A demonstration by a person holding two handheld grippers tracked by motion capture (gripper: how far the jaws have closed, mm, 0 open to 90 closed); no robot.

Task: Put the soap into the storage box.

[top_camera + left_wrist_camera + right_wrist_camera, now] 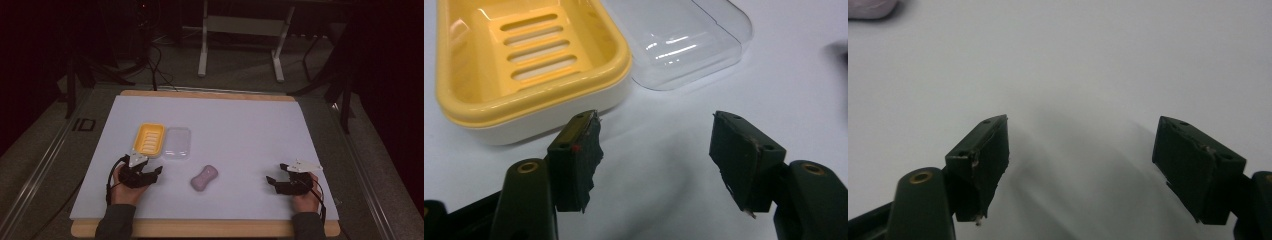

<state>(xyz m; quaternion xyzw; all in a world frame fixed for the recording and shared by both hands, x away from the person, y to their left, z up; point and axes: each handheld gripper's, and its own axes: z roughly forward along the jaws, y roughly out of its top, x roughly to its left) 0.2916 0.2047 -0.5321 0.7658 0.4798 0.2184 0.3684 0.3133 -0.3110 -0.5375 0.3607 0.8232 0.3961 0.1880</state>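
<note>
Two claws low over a white bench [240, 130], one in each hand. Left claw [150, 172] just in front of a yellow plastic soap dish with slots in its floor [149, 138], jaws apart with bare bench between them, holding nothing. Seen from the left gripper view, left claw tips close to the near rim of the yellow dish [524, 75], not touching it. Right beside the dish, touching its side, a clear see-through plastic lid [178, 142], lying flat; clear lid [684, 40] up and to the right in the left gripper view. In the middle of the bench, a pale pink bar of soap shaped a bit like a peanut [204, 177], lying alone, near the left claw and well apart from the right one. Right claw [276, 179] near the right edge of the bench, jaws wide, holding nothing, white bench under it. A small bit of the pink soap [870, 7] at the top left corner of the right gripper view.
</note>
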